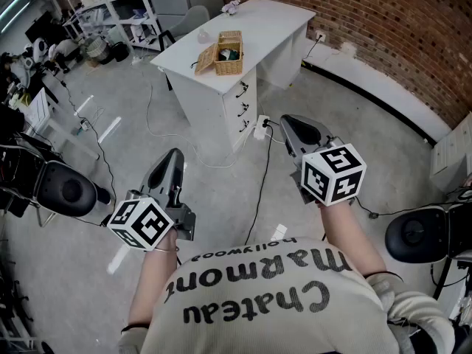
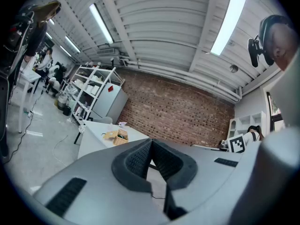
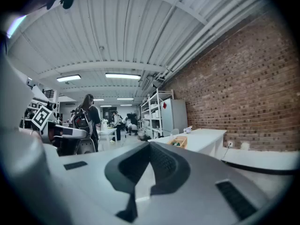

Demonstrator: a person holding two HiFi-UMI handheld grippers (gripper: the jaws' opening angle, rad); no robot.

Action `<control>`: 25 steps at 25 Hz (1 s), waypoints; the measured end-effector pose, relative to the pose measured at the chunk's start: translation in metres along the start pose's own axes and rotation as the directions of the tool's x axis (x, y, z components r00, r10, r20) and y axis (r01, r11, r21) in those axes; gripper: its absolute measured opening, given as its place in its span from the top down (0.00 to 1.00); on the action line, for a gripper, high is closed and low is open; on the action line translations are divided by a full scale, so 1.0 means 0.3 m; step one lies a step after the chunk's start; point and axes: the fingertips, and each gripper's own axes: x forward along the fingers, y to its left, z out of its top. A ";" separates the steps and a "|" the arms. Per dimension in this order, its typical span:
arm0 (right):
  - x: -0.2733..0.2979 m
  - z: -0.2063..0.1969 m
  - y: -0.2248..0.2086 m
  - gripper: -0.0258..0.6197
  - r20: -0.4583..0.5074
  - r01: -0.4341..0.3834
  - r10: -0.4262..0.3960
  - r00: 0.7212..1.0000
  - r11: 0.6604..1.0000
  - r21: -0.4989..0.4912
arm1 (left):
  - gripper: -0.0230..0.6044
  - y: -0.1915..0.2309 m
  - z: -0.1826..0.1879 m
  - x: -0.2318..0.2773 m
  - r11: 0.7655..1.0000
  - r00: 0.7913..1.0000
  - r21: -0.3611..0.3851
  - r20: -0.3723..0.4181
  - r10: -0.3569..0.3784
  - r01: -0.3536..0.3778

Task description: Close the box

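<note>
Head view shows the box (image 1: 227, 53) open; gripper views show left gripper (image 2: 151, 144), right gripper (image 3: 150, 147) pressed together, empty.

The person's pale shirt (image 1: 258, 301) is carrying dark print which, seen upside down in the head view, is reading "Chateau Marmont" in large letters, with a smaller "Hollywood" just beyond it. The marker cubes on the left gripper (image 1: 172, 161) and the right gripper (image 1: 293, 122) are showing black-and-white square code patterns rather than letters.
</note>
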 end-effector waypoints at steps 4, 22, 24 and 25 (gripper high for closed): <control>0.009 -0.004 -0.027 0.96 -0.006 -0.017 0.016 1.000 1.000 -0.009 | 0.96 -0.004 -0.016 0.026 1.000 1.000 0.008 0.001 0.016 -0.016; 0.303 -0.084 -0.087 0.96 -0.055 0.032 -0.027 0.998 0.996 0.083 | 0.96 0.256 -0.042 0.206 1.000 0.998 -0.021 -0.056 -0.014 0.013; 0.370 -0.063 -0.098 0.96 -0.043 0.045 -0.040 0.998 0.990 0.134 | 0.96 0.307 -0.005 0.249 1.000 0.997 0.003 -0.072 -0.027 0.027; 0.407 -0.051 -0.100 0.96 -0.036 0.050 -0.045 0.998 0.987 0.150 | 0.96 0.337 0.017 0.272 0.999 0.996 0.014 -0.078 -0.033 0.034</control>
